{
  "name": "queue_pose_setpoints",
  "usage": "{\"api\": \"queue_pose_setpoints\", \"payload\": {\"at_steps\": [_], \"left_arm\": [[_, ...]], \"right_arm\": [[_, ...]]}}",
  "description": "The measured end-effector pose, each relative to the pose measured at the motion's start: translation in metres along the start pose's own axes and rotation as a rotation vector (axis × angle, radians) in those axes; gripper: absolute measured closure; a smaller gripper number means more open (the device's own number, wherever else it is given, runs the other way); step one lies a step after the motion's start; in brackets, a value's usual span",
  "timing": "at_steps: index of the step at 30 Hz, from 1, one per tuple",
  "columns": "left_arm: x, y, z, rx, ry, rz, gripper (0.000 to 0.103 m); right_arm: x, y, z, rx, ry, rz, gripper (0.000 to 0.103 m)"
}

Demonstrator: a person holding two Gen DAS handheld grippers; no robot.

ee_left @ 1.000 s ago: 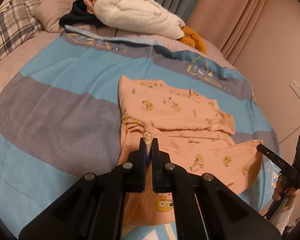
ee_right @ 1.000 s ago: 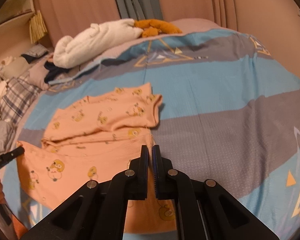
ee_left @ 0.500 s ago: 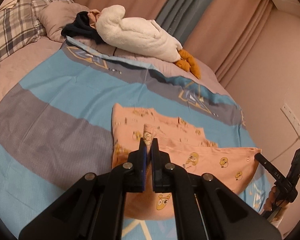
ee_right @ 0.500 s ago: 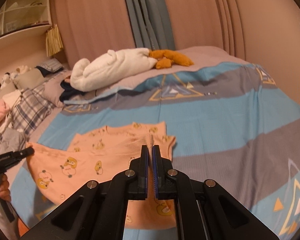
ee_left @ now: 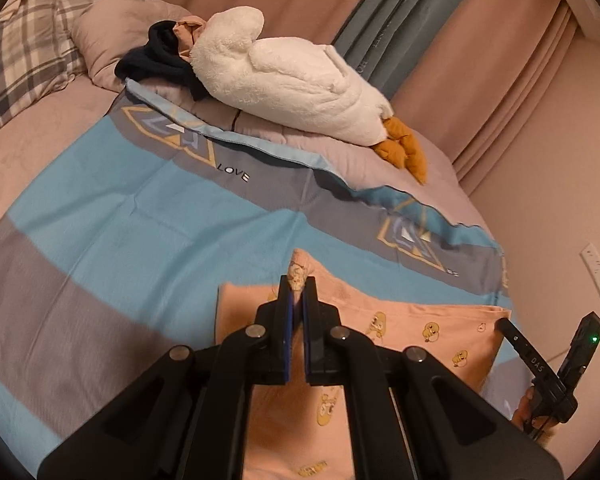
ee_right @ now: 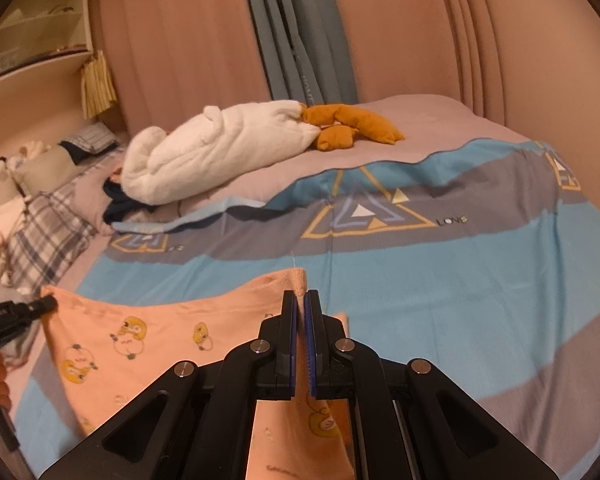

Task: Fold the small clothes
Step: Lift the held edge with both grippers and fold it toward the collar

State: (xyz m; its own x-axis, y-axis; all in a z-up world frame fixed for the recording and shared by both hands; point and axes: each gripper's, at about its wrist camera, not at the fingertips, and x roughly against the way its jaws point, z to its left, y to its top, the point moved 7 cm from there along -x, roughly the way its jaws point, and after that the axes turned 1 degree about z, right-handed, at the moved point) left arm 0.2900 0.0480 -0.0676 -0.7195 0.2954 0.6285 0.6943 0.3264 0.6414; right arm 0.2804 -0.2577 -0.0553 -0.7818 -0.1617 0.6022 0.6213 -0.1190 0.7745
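At the bottom of the left wrist view the left claw (ee_left: 296, 284) points forward and slightly down, its jaws pressed together on a bunched corner of the peach shirt (ee_left: 432, 328), a tuft of cloth poking out past the tips. The right claw (ee_right: 300, 298), at the bottom of the right wrist view, is tilted the same way and pinches another corner of the same shirt (ee_right: 140, 340). Each claw also shows in the other's view: the right one at the lower right edge of the left view with fingers of a hand (ee_left: 526, 404) around its handle, the left one at the left edge of the right view.

The shirt, printed with small yellow cartoon figures, hangs stretched between the two claws, its top edge lifted off the bed and the rest draping down below the frames.

Beyond the shirt the bed cover (ee_left: 120, 220) lies flat in blue and grey bands across the middle of both frames, wide and bare. Its far hem is folded back over a mauve sheet. Further up rests a white plush goose (ee_left: 292, 76) with orange feet, a dark garment (ee_left: 156, 64) by its head and a plaid pillow (ee_left: 20, 64) at the upper left. Pink and grey curtains (ee_right: 260, 32) close the background, and a wall runs down the right of the left view.
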Motion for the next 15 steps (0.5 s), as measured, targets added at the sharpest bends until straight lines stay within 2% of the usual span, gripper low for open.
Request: {"api": "queue_pose_setpoints", "payload": {"at_steps": [5, 8, 15], "left_arm": [[-0.037, 0.015, 0.006, -0.032, 0.078, 0.011, 0.1], [-0.063, 0.016, 0.013, -0.032, 0.107, 0.05, 0.1], [-0.109, 0.009, 0.033, -0.047, 0.191, 0.113, 0.1]], "right_arm": [[-0.048, 0.002, -0.012, -0.033, -0.033, 0.058, 0.098], [-0.073, -0.005, -0.016, -0.027, -0.047, 0.097, 0.098], [-0.101, -0.016, -0.034, -0.052, -0.085, 0.138, 0.098]]}}
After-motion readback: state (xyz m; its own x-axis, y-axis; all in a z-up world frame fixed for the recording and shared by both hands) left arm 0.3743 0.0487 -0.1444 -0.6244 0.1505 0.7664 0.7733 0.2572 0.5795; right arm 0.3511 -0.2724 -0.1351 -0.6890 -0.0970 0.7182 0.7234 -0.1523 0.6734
